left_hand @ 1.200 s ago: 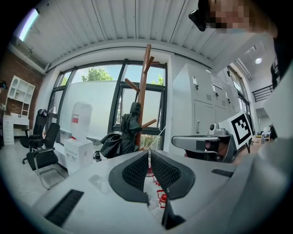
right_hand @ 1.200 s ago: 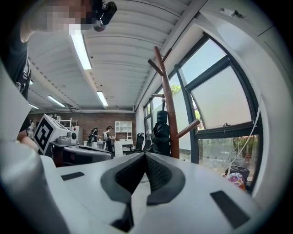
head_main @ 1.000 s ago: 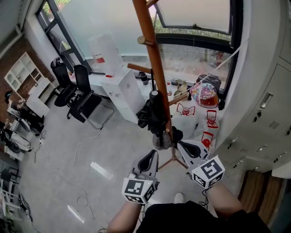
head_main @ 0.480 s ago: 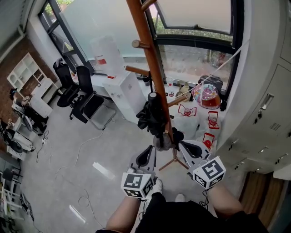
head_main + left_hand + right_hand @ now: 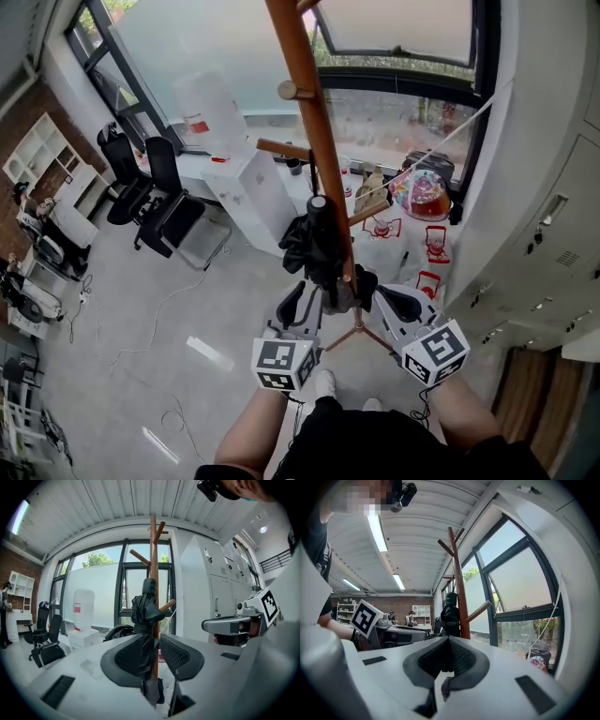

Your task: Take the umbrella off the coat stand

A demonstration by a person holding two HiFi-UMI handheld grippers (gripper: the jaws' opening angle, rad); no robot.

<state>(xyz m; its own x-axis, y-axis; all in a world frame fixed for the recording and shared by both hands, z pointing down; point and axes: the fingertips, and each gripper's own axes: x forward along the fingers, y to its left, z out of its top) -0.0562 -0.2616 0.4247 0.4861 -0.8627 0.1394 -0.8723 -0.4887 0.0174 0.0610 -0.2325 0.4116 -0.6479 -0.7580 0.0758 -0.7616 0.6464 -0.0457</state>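
Observation:
A folded black umbrella hangs against the brown wooden coat stand, below its pegs. My left gripper points at the umbrella's lower end from the near left. In the left gripper view its jaws are opening and stand slightly apart. The umbrella shows through the gap, in front of the pole; the pads do not press on it. My right gripper is near the stand's foot on the right, shut with nothing between its pads. Umbrella and pole rise just beyond it.
A white cabinet with a water bottle stands behind the stand by the window. Black office chairs are at the left. Grey lockers line the right. Colourful and red items and cables lie on the floor.
The left gripper has moved forward to the umbrella's lower end and its jaws have parted from shut. The right gripper has stayed put.

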